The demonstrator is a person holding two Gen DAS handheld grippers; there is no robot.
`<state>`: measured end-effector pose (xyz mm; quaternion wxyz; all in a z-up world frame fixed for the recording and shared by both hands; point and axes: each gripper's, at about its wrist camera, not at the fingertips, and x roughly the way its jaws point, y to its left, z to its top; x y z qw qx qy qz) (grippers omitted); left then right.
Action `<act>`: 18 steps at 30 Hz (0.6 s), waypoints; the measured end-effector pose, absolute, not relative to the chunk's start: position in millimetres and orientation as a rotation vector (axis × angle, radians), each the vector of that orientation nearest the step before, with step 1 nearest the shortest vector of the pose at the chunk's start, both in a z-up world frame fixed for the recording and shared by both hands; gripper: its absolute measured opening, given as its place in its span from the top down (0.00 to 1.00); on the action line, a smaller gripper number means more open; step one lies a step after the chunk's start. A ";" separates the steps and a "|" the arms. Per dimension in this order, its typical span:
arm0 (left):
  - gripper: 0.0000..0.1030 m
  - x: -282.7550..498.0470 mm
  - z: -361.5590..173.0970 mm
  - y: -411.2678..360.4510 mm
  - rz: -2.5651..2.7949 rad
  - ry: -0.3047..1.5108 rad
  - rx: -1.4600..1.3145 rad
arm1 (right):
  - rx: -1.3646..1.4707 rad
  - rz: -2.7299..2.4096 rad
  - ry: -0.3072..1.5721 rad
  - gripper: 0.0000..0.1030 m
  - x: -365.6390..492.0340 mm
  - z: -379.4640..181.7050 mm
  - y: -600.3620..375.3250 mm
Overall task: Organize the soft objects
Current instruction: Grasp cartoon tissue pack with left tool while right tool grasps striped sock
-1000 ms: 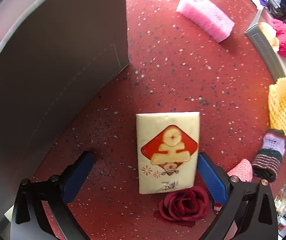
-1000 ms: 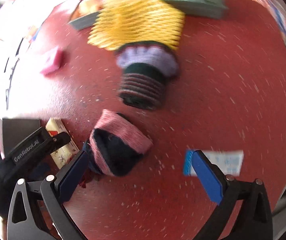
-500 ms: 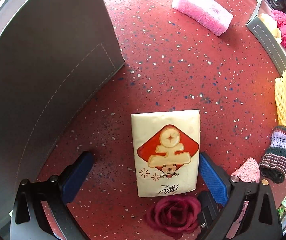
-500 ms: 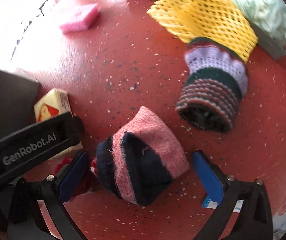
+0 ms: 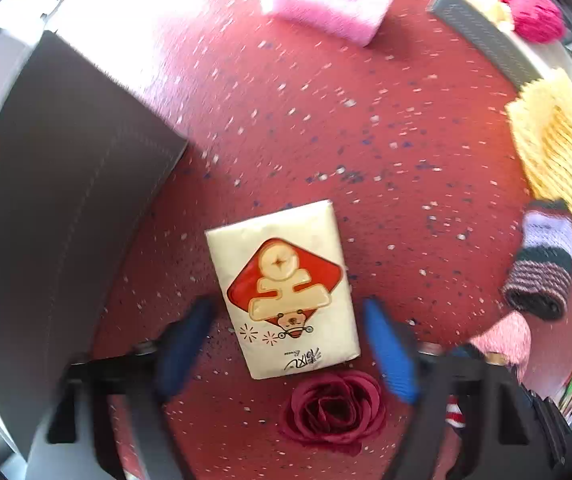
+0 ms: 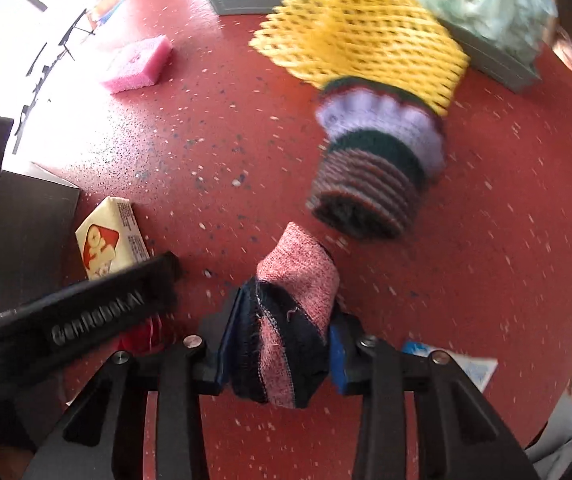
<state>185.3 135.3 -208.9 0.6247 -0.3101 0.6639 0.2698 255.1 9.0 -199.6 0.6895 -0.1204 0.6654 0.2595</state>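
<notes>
A: Sock, pink and navy, sits at six o'clock in your right view; your right tongs are closing, pads already pressing its folded end.

B: And the left?

A: Your left tongs are closing around the tissue pack on the bench, pads not yet touching, straddling its narrow sides for a square pinch.

Left gripper: jaws were at widest, now closing around tissue pack, gaps remain on both sides. Right gripper: jaws closing, pads now pressing pink-and-navy sock. Pack now tilted toward 11 o'clock.
</notes>
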 end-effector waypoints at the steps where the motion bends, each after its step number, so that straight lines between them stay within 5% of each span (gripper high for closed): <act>1: 0.43 187.0 -204.8 134.9 0.601 1.516 -0.688 | -0.248 0.571 1.494 0.61 254.0 -198.6 3.8; 18: 0.44 181.7 -159.3 74.5 0.379 1.484 -0.369 | -0.059 0.457 1.545 0.60 208.5 -183.3 -68.4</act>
